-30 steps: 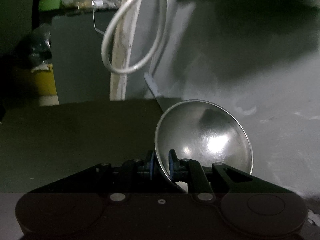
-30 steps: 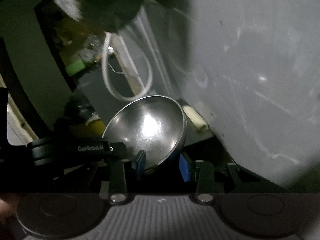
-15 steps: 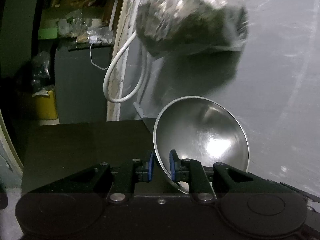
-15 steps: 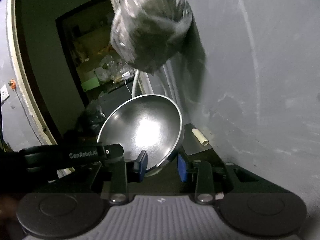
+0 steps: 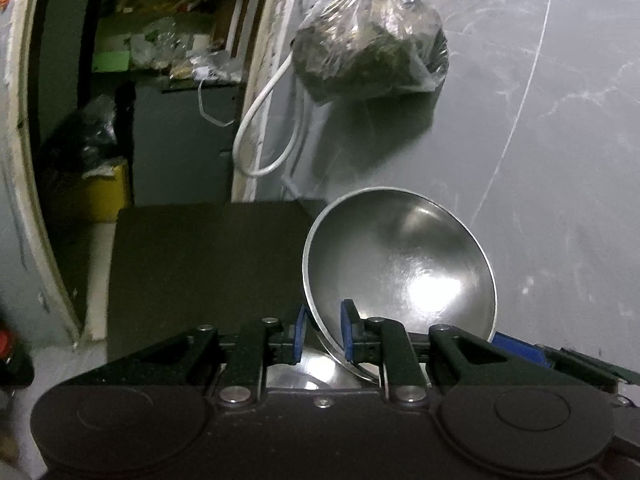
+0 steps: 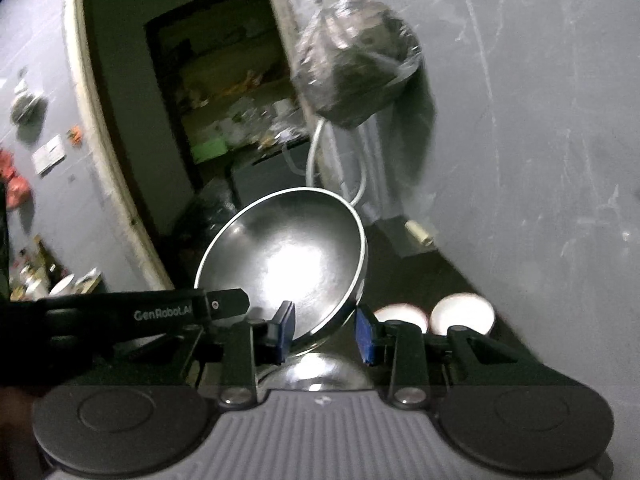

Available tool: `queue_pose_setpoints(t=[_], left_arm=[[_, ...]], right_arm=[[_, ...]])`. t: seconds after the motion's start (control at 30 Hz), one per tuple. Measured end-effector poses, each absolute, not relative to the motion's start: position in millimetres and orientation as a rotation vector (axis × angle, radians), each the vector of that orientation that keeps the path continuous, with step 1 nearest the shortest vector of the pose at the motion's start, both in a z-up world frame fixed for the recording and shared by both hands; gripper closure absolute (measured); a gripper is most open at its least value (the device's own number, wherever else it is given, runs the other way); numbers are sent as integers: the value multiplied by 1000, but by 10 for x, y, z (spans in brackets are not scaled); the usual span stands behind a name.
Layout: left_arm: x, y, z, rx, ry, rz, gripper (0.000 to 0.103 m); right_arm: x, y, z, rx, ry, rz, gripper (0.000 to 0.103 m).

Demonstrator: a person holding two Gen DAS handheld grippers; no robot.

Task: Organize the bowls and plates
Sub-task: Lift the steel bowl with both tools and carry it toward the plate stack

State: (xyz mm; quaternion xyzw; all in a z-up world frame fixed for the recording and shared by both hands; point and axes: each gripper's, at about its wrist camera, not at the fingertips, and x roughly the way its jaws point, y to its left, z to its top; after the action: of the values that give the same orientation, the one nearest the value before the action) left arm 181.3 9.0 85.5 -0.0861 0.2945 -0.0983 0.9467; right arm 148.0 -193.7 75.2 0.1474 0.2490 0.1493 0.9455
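Because each shiny round steel bowl is pinched only by its thin rim, either could swivel or slip from the jaws and clatter down. The left gripper clamps one rim narrowly; the right gripper grips the other steel bowl, perhaps loosely. Both hang tilted, below the plastic bag on the wall, gleaming, empty.

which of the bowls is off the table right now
The steel bowl, tilted on edge in the right gripper; the two white bowls sit on the dark table.
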Motion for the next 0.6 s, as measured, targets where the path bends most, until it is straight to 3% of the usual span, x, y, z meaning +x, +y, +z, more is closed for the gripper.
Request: queue_pose_setpoints(t=[0.6], left_arm=[[497,210,93,-203,924,-49,82]], right_arm=[[629,-1879,96,176,870,626,64]])
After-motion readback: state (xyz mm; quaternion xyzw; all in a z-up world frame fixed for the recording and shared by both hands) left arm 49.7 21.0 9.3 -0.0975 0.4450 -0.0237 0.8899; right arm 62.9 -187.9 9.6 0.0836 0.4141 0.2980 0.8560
